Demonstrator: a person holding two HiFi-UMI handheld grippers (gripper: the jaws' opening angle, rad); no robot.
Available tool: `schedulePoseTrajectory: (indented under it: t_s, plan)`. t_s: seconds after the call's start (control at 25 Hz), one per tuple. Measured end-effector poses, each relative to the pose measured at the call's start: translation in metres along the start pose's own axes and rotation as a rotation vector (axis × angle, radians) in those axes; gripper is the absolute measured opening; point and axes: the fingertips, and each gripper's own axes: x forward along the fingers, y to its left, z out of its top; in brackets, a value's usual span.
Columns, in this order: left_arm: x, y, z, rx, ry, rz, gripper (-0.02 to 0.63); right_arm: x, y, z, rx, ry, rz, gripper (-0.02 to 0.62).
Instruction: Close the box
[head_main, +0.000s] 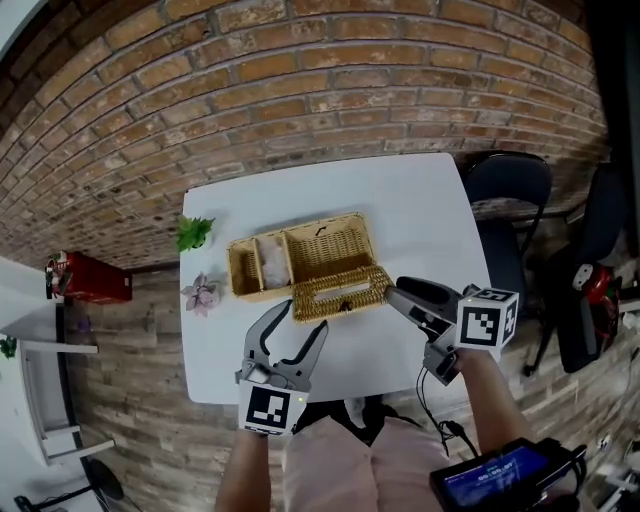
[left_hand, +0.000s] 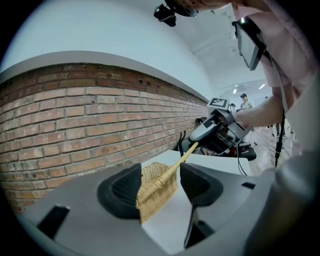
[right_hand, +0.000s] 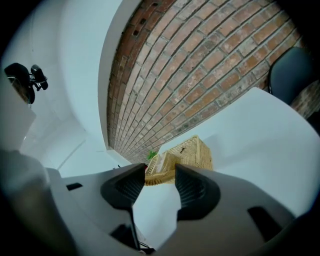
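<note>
A woven wicker box (head_main: 325, 250) lies open in the middle of the white table (head_main: 420, 215). Its divided left part (head_main: 258, 265) holds something pale. A woven front part (head_main: 340, 292) runs along the near side. My left gripper (head_main: 303, 318) is open at that front part's left end. In the left gripper view the wicker (left_hand: 157, 192) shows between the left gripper's (left_hand: 160, 186) pads, and no pad presses on it. My right gripper (head_main: 395, 290) is at the front part's right end. Its jaws (right_hand: 160, 185) stand apart with nothing between them, and the box (right_hand: 187, 152) lies beyond.
A small green plant (head_main: 195, 232) and a pinkish flower piece (head_main: 203, 293) sit at the table's left edge. A black chair (head_main: 505, 190) stands to the right of the table. A brick wall (head_main: 300, 90) runs behind it. A red object (head_main: 90, 278) stands on the floor at left.
</note>
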Motion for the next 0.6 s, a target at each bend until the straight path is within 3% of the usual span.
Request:
schedulePoseTrajectory:
  t_s: [0.12,0.2,0.32,0.48,0.6]
  plan:
    - [0.003,0.004,0.005,0.005,-0.006,-0.013,0.238,-0.013,0.0,0.015,-0.039,-0.084,0.06,0.192]
    - [0.005,0.007,0.009,0.0,-0.02,-0.018,0.236,-0.024,0.002,0.025,-0.119,-0.147,0.096,0.186]
    - [0.006,0.012,0.013,-0.006,-0.035,-0.03,0.235,-0.033,0.01,0.026,-0.4,-0.16,0.076,0.184]
    - [0.008,0.014,0.016,-0.035,-0.048,-0.034,0.235,-0.02,0.023,0.009,-0.827,-0.062,0.007,0.193]
    - [0.009,0.017,0.017,-0.112,-0.061,-0.027,0.235,-0.009,0.039,0.012,-0.93,-0.112,0.032,0.157]
